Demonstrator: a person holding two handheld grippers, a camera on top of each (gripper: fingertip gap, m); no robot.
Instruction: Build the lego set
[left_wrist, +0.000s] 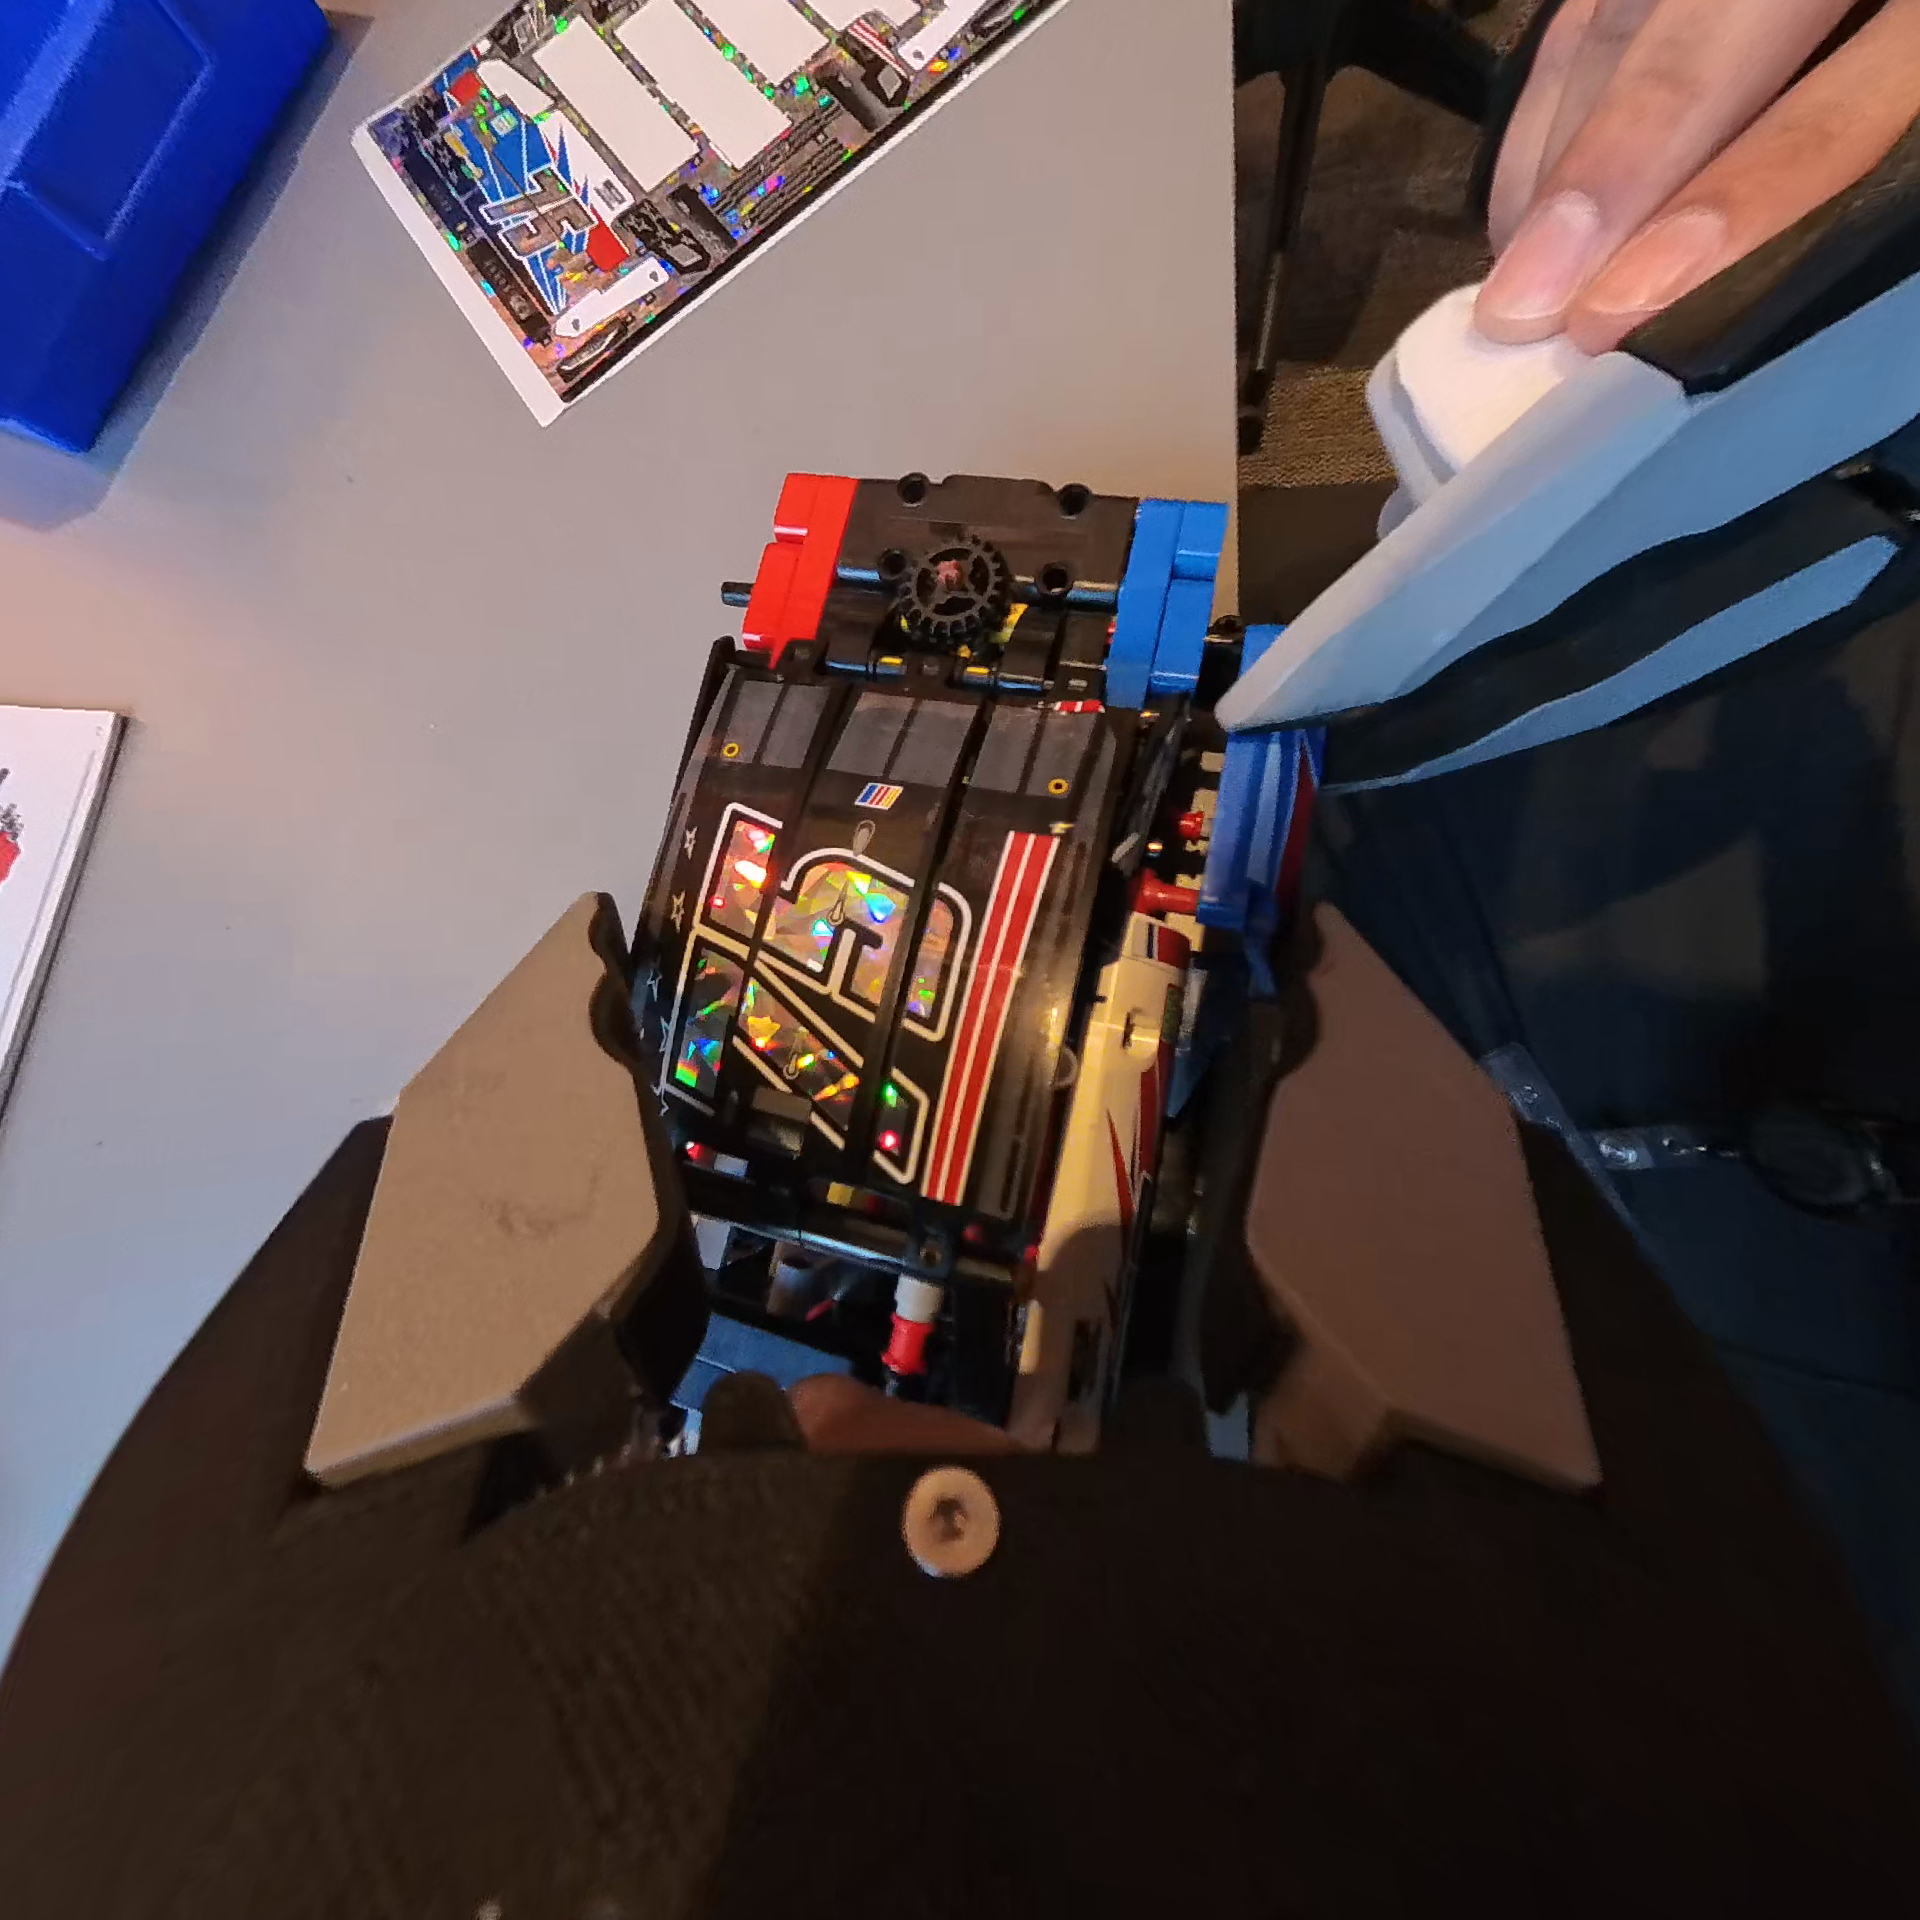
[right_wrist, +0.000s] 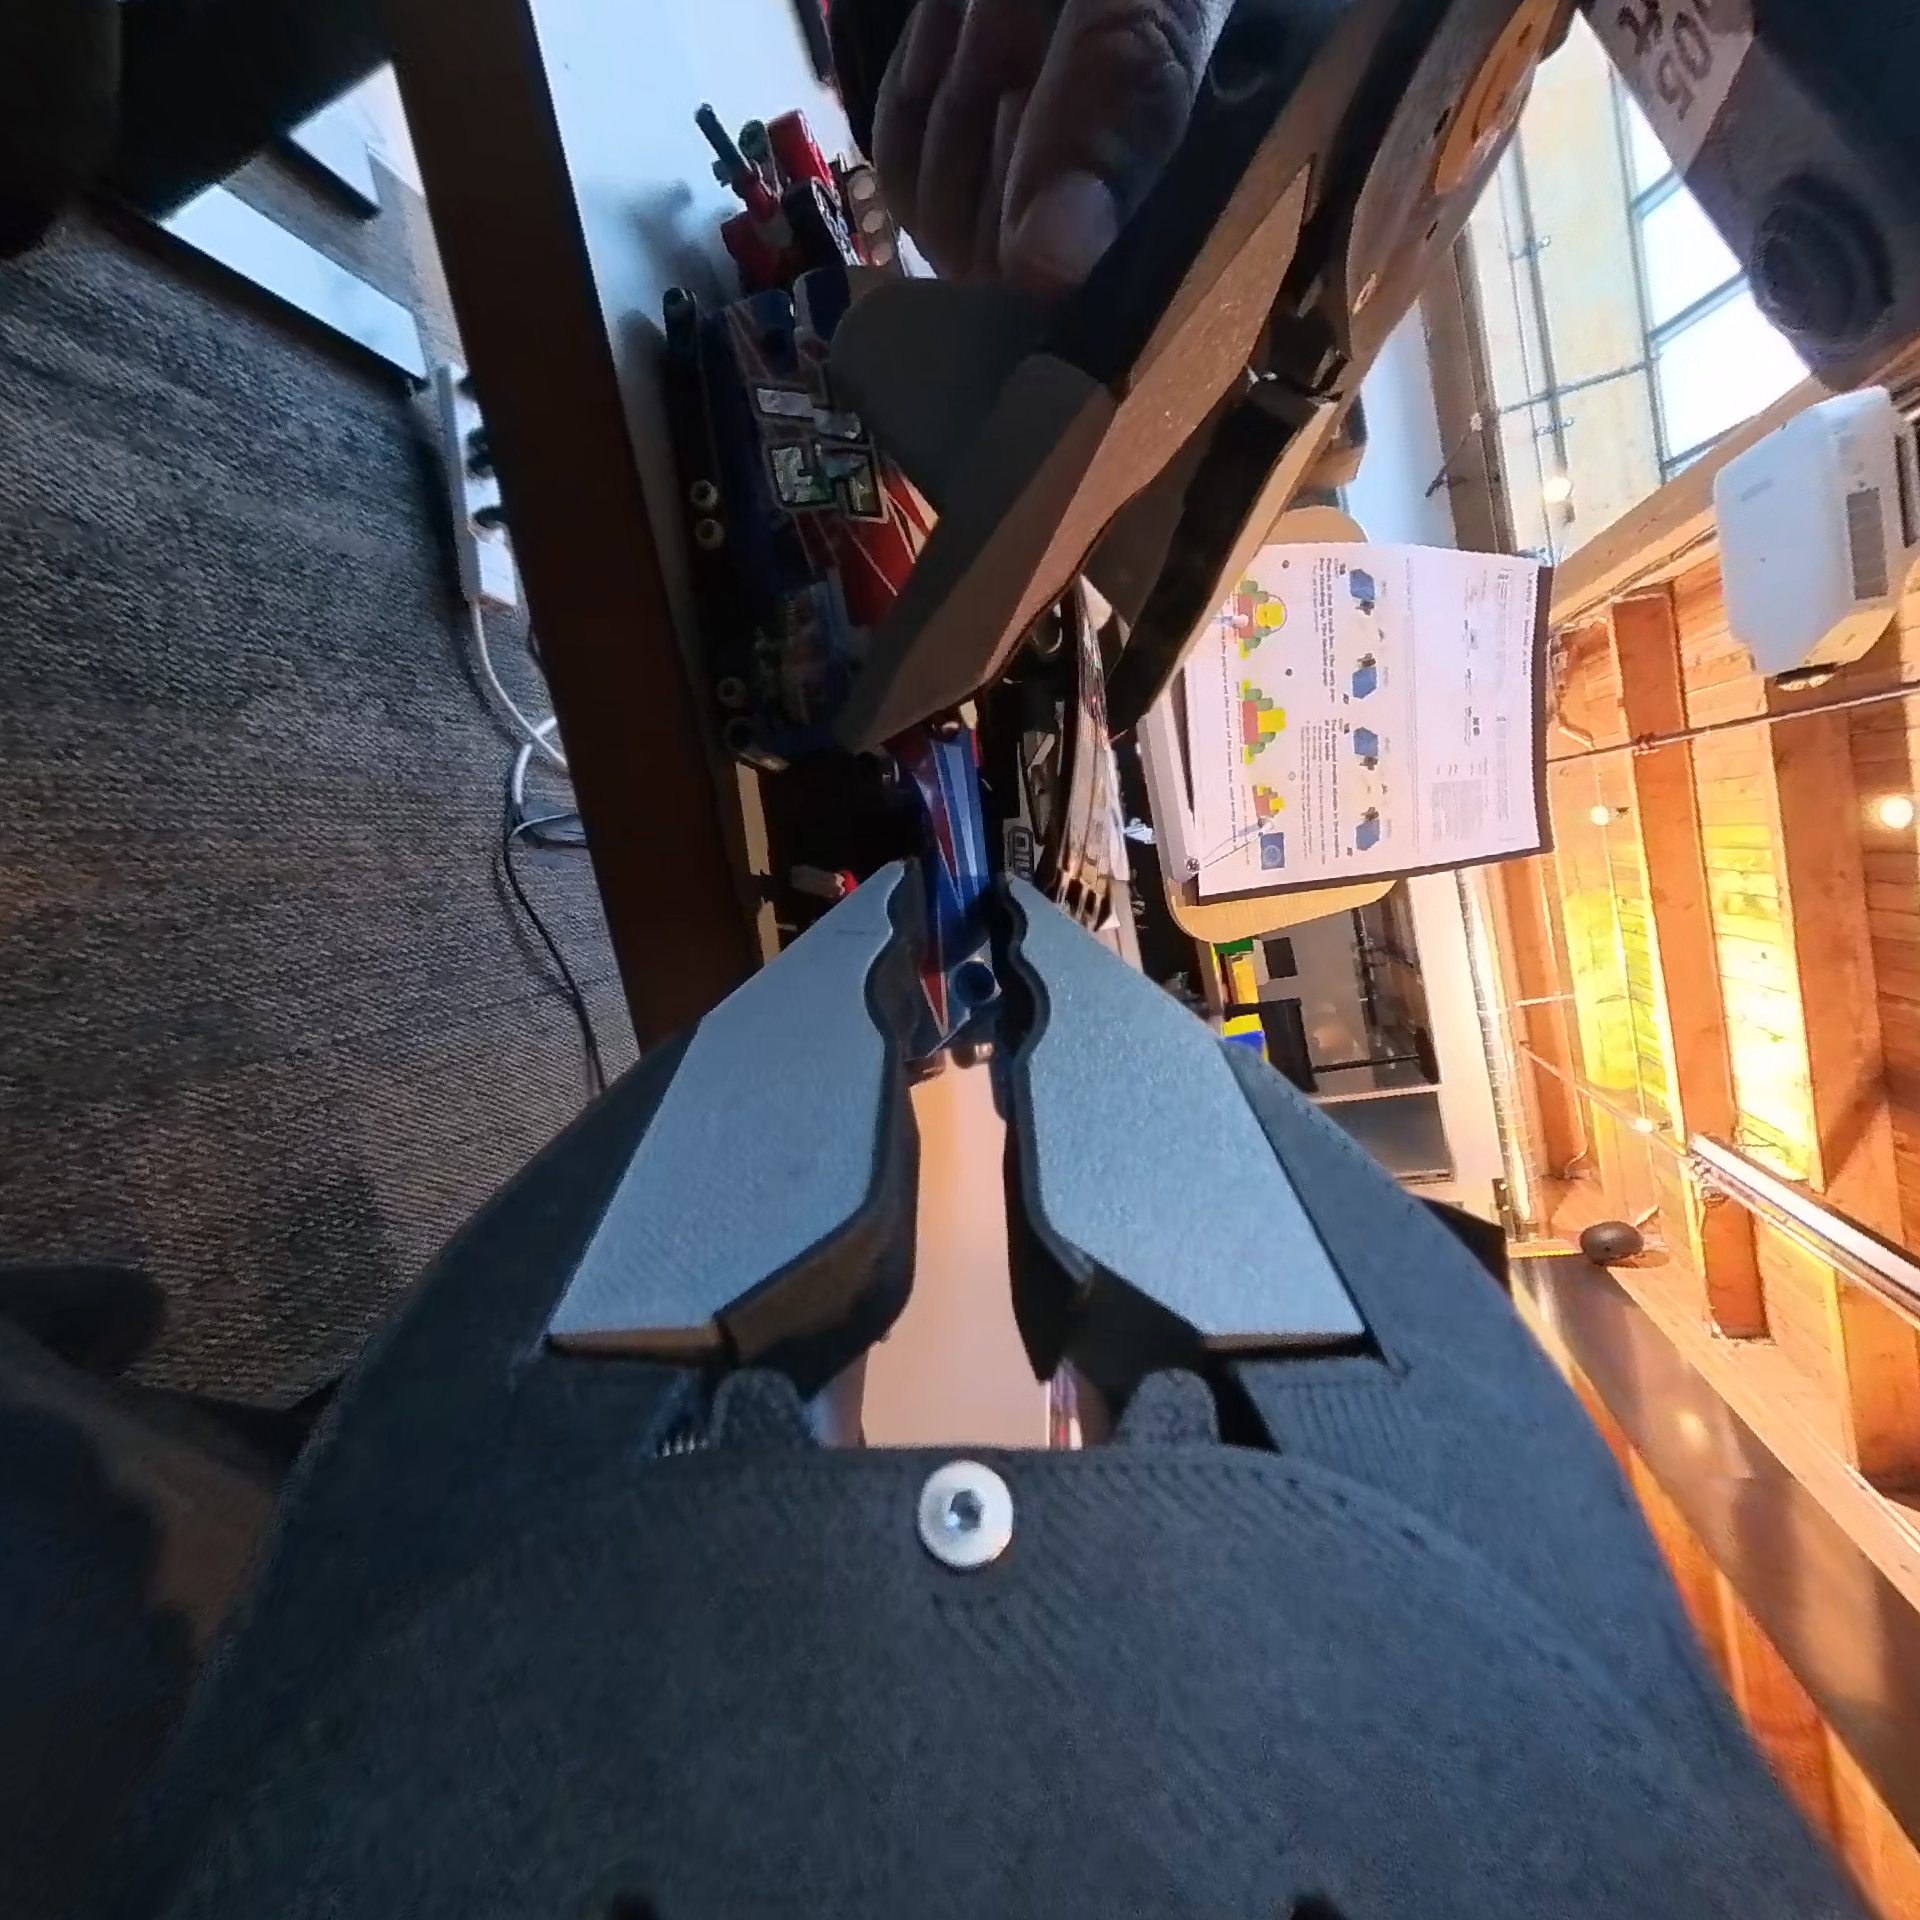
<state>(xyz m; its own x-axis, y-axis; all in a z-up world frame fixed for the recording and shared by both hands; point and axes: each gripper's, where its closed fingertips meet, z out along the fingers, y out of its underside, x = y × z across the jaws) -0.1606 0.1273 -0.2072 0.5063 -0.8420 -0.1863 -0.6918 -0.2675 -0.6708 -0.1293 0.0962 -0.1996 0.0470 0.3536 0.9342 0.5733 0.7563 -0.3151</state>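
A smooth pale grey table (left_wrist: 343, 582) is carrying everything here. Ahead of the left gripper (left_wrist: 956, 956) and off to its left, a long white sticker sheet with glittering holographic decals (left_wrist: 665, 177) is lying flat on the surface. Farther left, at the frame's corner, a bright blue plastic bin (left_wrist: 114, 208) is sitting on the table. Beside the gripper's left finger, near the edge of view, a white printed booklet (left_wrist: 47, 883) is resting flat. To the gripper's right, the table's straight edge is showing.
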